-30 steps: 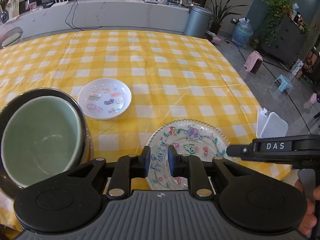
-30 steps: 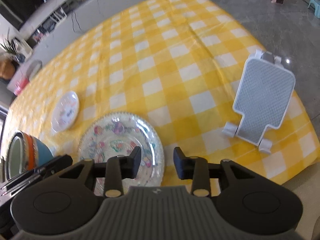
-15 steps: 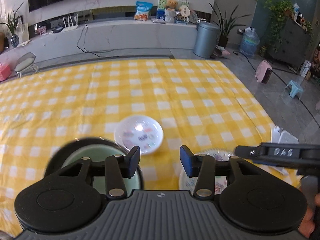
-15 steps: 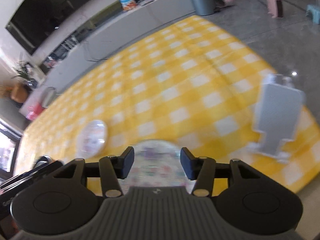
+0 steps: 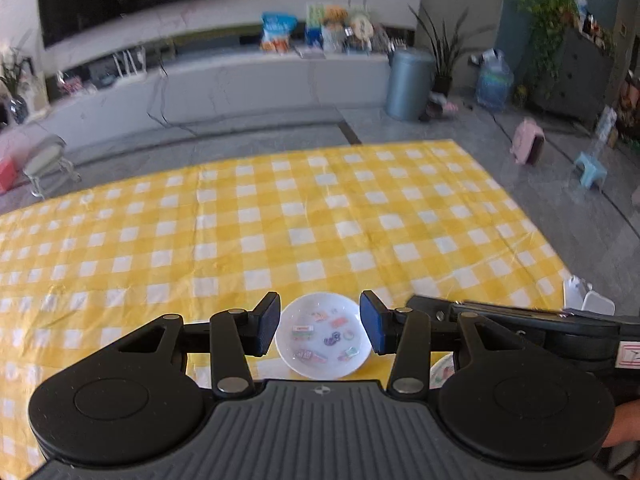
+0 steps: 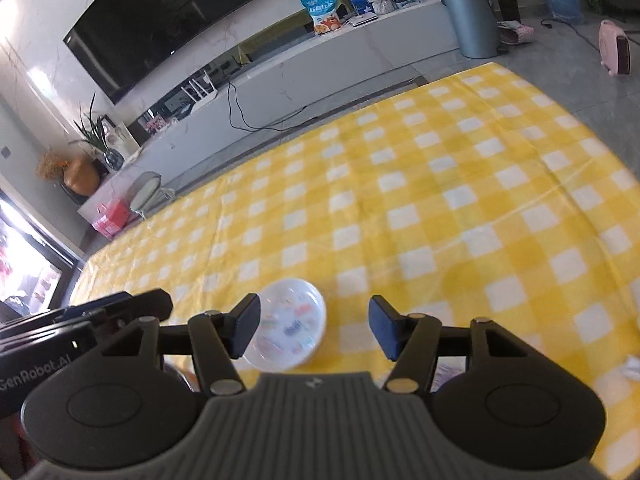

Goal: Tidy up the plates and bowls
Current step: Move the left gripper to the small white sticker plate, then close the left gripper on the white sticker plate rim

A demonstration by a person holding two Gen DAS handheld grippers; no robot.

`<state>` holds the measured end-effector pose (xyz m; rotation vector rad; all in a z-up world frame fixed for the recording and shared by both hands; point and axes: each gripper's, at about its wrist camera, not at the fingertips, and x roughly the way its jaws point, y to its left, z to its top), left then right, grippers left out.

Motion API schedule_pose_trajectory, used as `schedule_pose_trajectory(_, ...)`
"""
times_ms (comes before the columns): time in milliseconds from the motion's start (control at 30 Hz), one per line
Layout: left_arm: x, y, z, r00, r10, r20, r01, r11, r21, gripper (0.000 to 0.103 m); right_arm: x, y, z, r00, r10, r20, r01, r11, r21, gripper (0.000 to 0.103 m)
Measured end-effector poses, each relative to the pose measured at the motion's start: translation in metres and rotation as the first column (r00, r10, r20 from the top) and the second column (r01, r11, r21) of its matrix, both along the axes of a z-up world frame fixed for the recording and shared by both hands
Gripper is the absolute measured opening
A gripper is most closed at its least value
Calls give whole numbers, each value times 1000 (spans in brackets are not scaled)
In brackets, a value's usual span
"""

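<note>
Both grippers stand with their jaws apart and nothing between the pads. The left gripper has its two fingers spread, and the log-free view from its own camera shows only air and tablecloth between them; its jaws have been opening in the last moment. The right gripper is released too, and its jaws have just been opening further, also with nothing held.

On the table lies a yellow and white checked tablecloth. On it rests a small white plate, shallow, with several small coloured pictures printed or stuck on its inside; what they show is too small to tell. No food is in it. In the left wrist view this plate appears exactly in the gap of the left fingers, but it lies on the cloth below and beyond them, not touched by either pad. In the right wrist view the same small white plate is blurred and sits nearer to the left finger of the right gripper, partly hidden behind that finger.

A second, patterned plate shows only as a small piece of rim under the right side of the left gripper. At the right edge of the table a white plastic object stands near the cloth's border. The right gripper's body reaches in from the right, beside the left one.
</note>
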<state>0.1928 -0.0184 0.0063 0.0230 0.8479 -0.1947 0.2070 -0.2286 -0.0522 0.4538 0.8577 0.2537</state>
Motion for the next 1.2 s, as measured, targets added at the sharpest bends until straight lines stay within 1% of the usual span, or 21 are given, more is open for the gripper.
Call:
schedule_pose_trajectory(100,13,5,-9,998,-34,-44,36,999,37,52,11,6,-10,1000,-22,1,22,1000,3,60)
schedule_pose_trajectory(200,26,9,-15,995,-73,-75,78,994,73,52,17,7,-21,1000,-30,1,30,998,49,60)
schedule_pose_trajectory(333,42,16,-23,985,-116,-128,127,989,80,52,25,4,-33,999,-36,-11,36,996,79,59)
schedule_pose_trajectory(500,63,23,-36,972,-136,-192,153,986,73,52,34,6,-40,999,-36,-15,37,995,91,58)
schedule_pose_trajectory(533,68,23,-40,968,-141,-209,160,984,74,52,36,7,-42,999,-29,-19,31,995,93,55)
schedule_pose_trajectory(600,77,23,-49,959,-144,-243,169,982,86,52,39,11,-48,999,-11,-32,14,996,86,53)
schedule_pose_trajectory(667,88,23,-61,949,-146,-280,179,979,95,52,43,15,-55,998,3,-55,0,998,64,44)
schedule_pose_trajectory(700,93,23,-66,942,-150,-300,186,978,96,52,44,16,-59,998,8,-70,-4,998,57,42)
schedule_pose_trajectory(733,98,24,-72,935,-151,-320,190,977,95,51,45,16,-63,996,10,-86,-5,998,55,37)
schedule_pose_trajectory(767,102,24,-76,929,-154,-335,195,976,93,50,46,16,-66,995,11,-98,-5,998,57,34)
schedule_pose_trajectory(833,109,23,-85,917,-165,-362,213,973,94,45,48,16,-72,993,12,-121,-5,998,58,34)
schedule_pose_trajectory(867,112,22,-88,913,-167,-373,219,970,102,44,49,15,-74,992,12,-128,-5,998,56,31)
schedule_pose_trajectory(933,116,19,-96,897,-184,-402,252,960,123,37,50,16,-78,990,15,-141,-7,999,53,26)
schedule_pose_trajectory(1033,118,15,-102,884,-208,-420,281,952,120,35,51,18,-80,989,18,-146,-11,998,54,25)
schedule_pose_trajectory(1133,117,13,-105,877,-219,-427,289,952,105,29,51,19,-80,990,22,-139,-15,999,50,24)
schedule_pose_trajectory(1200,118,11,-107,874,-220,-434,291,951,103,26,51,21,-81,989,33,-143,-27,998,49,19)
